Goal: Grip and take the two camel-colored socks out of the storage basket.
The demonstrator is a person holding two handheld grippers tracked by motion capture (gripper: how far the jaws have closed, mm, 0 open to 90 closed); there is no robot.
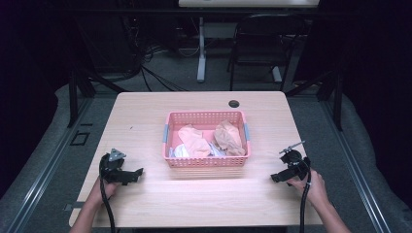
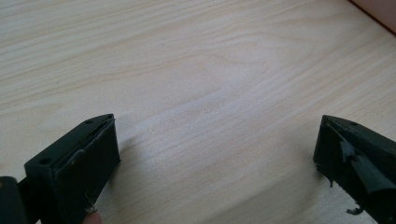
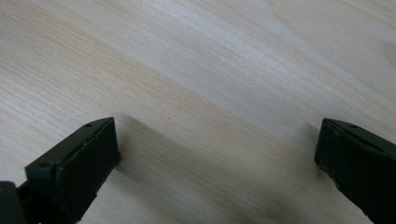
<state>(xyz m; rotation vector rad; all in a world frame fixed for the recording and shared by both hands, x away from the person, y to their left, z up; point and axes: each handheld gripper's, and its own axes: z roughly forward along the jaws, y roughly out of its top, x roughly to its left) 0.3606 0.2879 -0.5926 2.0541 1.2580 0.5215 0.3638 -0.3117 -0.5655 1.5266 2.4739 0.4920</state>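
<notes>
A: The high view looks forward and down from the person's side, taking in the whole counter [image 1: 145,111], the pink basket [image 1: 206,118] at its middle, and the floor beyond.

B: And the gripper views?

A: Each sits very near the wood, looking along its own wide-apart jaws. The left gripper view catches the basket's edge [image 2: 378,11]; all three share the counter top.

The table [image 1: 145,121] is pale, smooth wood-grain laminate with a soft sheen. At frame centre, the pink basket [image 1: 206,162] looks like perforated plastic and holds crumpled cloth [image 1: 193,141]. The gripper pads [image 2: 88,163] are matt black, frayed at the edges.
</notes>
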